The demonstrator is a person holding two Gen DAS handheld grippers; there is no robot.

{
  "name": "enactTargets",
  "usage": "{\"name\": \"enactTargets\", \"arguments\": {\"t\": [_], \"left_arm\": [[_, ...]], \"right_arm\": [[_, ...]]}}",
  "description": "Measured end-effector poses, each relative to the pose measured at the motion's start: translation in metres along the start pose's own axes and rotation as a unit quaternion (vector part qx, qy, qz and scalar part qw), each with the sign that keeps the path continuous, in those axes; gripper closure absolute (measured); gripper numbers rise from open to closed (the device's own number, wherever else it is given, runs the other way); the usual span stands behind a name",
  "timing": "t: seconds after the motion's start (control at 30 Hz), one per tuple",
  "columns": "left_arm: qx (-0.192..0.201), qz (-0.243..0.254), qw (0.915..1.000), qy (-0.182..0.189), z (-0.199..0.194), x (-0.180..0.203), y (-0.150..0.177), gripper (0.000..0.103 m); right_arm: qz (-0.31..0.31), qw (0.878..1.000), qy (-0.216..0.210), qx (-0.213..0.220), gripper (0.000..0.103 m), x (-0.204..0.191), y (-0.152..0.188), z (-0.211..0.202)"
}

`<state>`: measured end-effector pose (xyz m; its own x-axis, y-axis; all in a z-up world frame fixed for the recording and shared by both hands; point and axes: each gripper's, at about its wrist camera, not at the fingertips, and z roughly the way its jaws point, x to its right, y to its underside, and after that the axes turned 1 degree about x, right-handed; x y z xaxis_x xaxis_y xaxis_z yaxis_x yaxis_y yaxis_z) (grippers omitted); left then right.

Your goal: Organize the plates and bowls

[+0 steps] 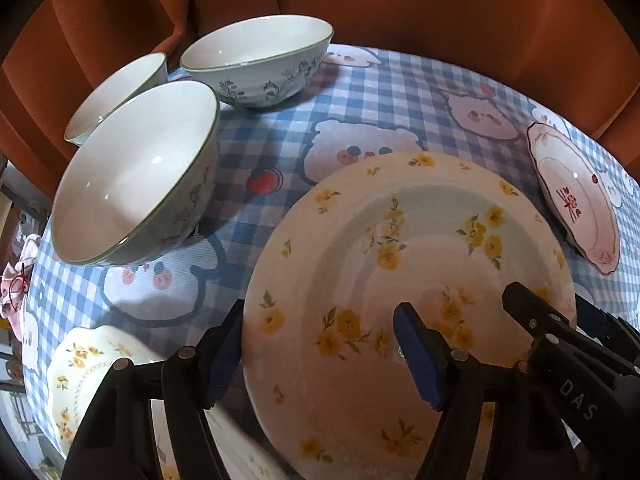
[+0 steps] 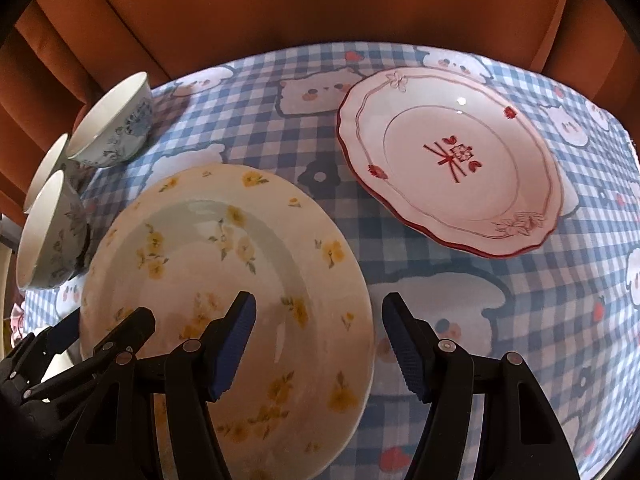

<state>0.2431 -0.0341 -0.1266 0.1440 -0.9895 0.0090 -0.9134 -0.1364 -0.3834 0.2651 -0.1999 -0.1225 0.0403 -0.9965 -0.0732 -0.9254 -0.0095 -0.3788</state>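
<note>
A cream plate with yellow flowers [image 1: 400, 280] lies close in front of both grippers; it also shows in the right wrist view [image 2: 224, 272]. My left gripper [image 1: 320, 364] is open, its jaws astride the plate's left rim. My right gripper [image 2: 320, 344] is open, its jaws astride the plate's right rim; its finger shows in the left wrist view [image 1: 532, 312]. A pink plate with red trim [image 2: 452, 156] lies at the right, also in the left wrist view [image 1: 572, 196]. Three white bowls with blue-green flowers [image 1: 136, 180] [image 1: 256, 60] [image 1: 116, 96] stand at the left.
A small scalloped dish with yellow flowers [image 1: 80, 364] sits at the near left under my left gripper. A blue checked tablecloth [image 2: 500, 320] covers the table. Orange-brown curtains [image 1: 400, 0] hang behind the far edge.
</note>
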Motion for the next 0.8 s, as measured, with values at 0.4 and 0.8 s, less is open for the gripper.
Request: {"name": "enactTargets", "arguments": {"t": [0.4, 0.8], "left_arm": [[-0.01, 0.034, 0.9991, 0.022, -0.004, 0.013, 0.009, 0.029], [-0.039, 0.101, 0.9925, 0.055, -0.026, 0.051, 0.06, 0.029]], "right_arm": [[-0.001, 1.0, 0.01, -0.003, 0.043, 0.0, 0.003, 0.002], [0.062, 0.997, 0.047, -0.02, 0.04, 0.05, 0.061, -0.03]]}}
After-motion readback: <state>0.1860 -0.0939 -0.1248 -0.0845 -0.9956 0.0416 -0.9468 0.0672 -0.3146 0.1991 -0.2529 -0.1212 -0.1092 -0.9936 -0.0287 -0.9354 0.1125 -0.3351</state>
